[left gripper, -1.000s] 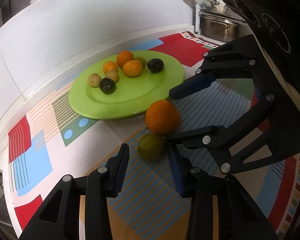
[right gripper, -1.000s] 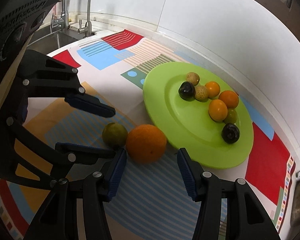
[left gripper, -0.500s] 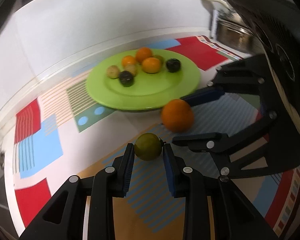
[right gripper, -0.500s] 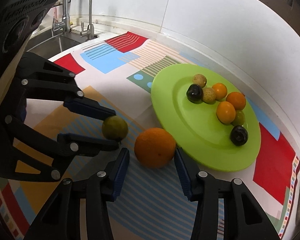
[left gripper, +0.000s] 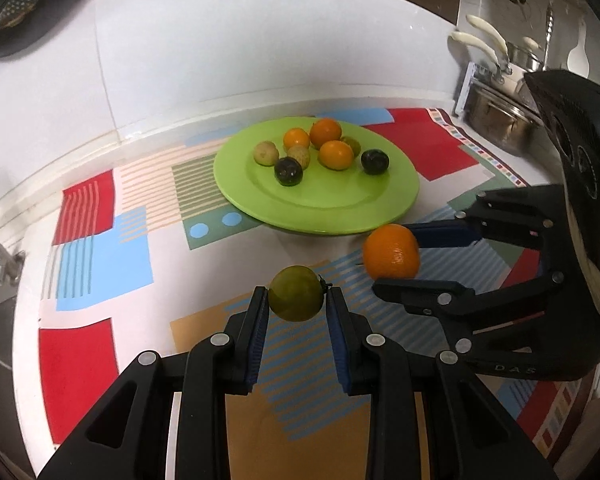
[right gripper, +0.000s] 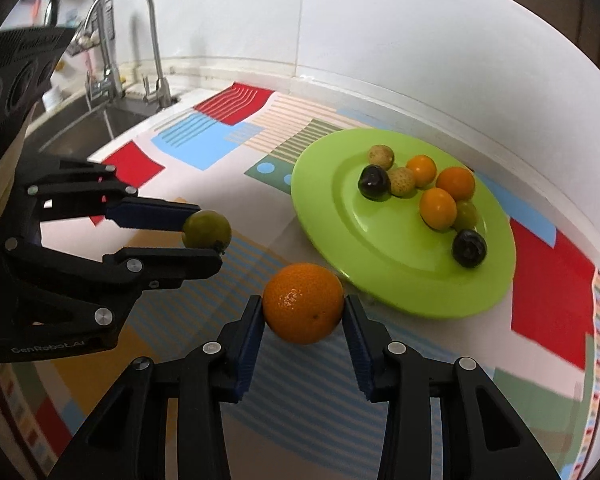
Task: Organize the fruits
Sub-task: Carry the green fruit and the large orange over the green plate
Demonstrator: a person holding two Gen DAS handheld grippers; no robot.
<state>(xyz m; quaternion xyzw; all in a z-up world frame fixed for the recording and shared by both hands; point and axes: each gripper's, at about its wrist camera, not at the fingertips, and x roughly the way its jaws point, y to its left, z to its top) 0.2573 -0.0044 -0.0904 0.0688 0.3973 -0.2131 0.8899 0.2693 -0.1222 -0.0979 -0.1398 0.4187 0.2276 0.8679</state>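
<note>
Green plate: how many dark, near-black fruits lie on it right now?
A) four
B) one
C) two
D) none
C: on the green plate two dark fruits show, one at the near left of the cluster and one at its right end; the others there are orange, tan or greenish.

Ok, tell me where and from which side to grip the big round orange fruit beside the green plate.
Grip the big round orange fruit across its widest middle, from the near side away from the green plate. It is a smooth ball; the right gripper already has a pad on each flank there.
</note>
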